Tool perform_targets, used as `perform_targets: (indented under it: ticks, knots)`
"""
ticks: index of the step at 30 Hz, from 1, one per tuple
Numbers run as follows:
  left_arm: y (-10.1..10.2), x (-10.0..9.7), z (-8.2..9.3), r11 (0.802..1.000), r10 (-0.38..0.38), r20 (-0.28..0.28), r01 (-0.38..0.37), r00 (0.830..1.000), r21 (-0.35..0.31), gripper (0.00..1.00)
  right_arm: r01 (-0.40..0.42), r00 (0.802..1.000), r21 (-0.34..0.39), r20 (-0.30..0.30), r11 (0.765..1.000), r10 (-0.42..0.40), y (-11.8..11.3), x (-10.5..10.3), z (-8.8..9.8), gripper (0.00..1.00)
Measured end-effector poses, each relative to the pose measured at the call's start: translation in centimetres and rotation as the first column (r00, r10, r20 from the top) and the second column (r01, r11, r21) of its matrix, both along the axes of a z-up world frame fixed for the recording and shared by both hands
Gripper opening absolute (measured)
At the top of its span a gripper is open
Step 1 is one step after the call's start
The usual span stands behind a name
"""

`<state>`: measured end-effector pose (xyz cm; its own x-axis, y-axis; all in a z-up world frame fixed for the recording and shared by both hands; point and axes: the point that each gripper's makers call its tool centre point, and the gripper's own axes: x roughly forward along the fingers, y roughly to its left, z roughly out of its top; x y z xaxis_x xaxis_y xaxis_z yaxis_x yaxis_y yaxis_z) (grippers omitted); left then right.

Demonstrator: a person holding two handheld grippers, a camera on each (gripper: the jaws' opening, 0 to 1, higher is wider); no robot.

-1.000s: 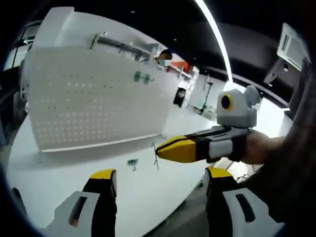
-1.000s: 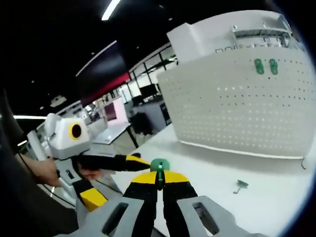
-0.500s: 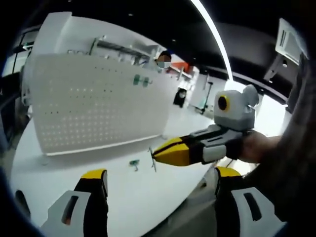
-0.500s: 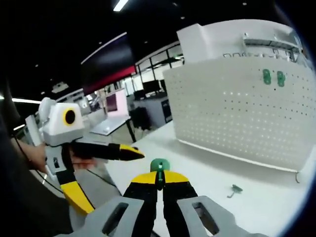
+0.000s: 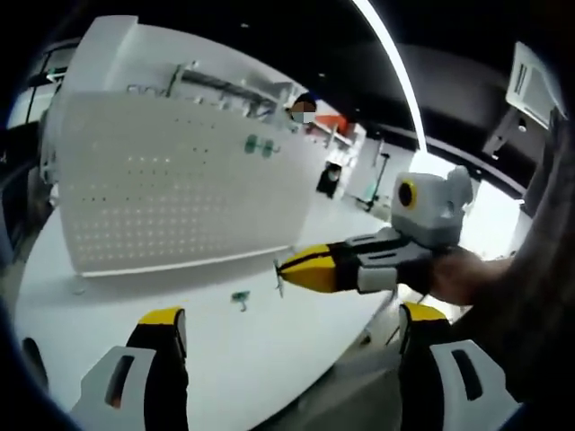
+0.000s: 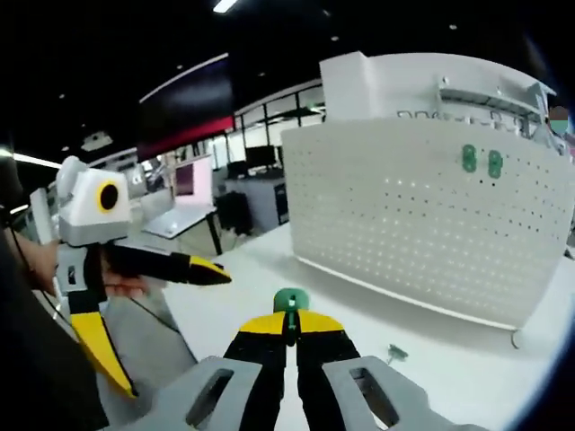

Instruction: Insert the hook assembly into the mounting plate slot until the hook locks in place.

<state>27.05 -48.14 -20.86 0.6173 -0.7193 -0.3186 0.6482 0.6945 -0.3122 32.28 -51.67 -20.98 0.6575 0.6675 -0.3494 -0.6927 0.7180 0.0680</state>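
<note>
at twelve o'clock above the right tool [image 6: 289, 330], whose jaws are clamped on a green hook assembly [image 6: 289, 300], stands the white pegboard [image 6: 431, 224], well apart; insertion is still to do. a spare hook [image 6: 396, 354] lies on the bench [image 6: 252, 296]; the left tool [image 5: 283, 346] gapes empty.

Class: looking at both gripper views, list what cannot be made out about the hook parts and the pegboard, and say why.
- Held green hook, right gripper view: fingers cover its lower part.
- Loose green piece on table: too small to identify.
- Two green pieces on pegboard: attachment too small to see.
</note>
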Motion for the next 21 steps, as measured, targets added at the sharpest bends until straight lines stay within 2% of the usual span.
perform_targets:
  ticks: [9,10,12,17,21]
  knots:
    - [0.4,0.5,0.0,1.0,0.028,0.003,-0.028,1.0,0.002,1.0,0.089,0.992,-0.021,0.092,0.996,-0.086,-2.8,3.3,1.2,0.01]
    - [0.4,0.5,-0.2,1.0,0.026,0.005,-0.026,1.0,0.015,1.0,0.108,0.989,-0.02,0.101,0.994,-0.106,-3.3,3.9,1.4,0.01]
    - [0.6,0.4,-0.8,0.996,0.009,0.027,-0.012,1.0,0.09,1.0,0.137,0.984,-0.023,0.121,0.99,-0.134,-4.2,5.0,1.4,0.01]
    - [0.2,0.3,-0.6,0.997,0.003,0.027,-0.005,1.0,0.078,1.0,0.206,0.969,-0.065,0.153,0.976,-0.194,-6.6,7.6,0.7,0.01]
    - [0.5,0.5,-0.7,0.997,0.015,0.024,-0.017,1.0,0.075,1.0,0.251,0.954,-0.067,0.184,0.966,-0.235,-8.4,9.5,1.5,0.01]
